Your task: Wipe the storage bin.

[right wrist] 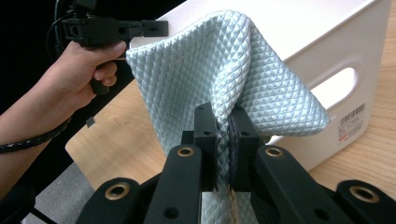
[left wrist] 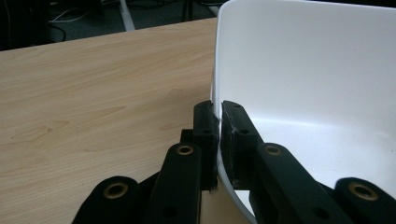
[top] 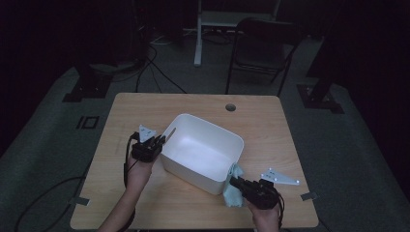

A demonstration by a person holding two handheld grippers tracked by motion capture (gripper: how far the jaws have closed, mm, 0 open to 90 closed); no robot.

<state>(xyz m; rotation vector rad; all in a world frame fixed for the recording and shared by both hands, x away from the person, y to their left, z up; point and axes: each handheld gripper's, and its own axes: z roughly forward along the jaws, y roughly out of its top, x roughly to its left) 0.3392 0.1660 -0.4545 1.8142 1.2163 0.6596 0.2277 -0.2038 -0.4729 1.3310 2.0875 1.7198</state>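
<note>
Centre frame, the left claw pinches the white plastic bin's rim; lower right, the right claw grips the pale-blue quilted cloth, whose drooping folds could snag outside the rim.

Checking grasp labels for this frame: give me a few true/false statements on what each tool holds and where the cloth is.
1. The left tool is clamped on the white bin's wall. True.
2. The right tool is open. False: it is shut on the light blue cloth.
3. The cloth lies inside the bin. False: it hangs outside, against the bin's outer side.
4. The bin stands on the wooden table. True.
</note>
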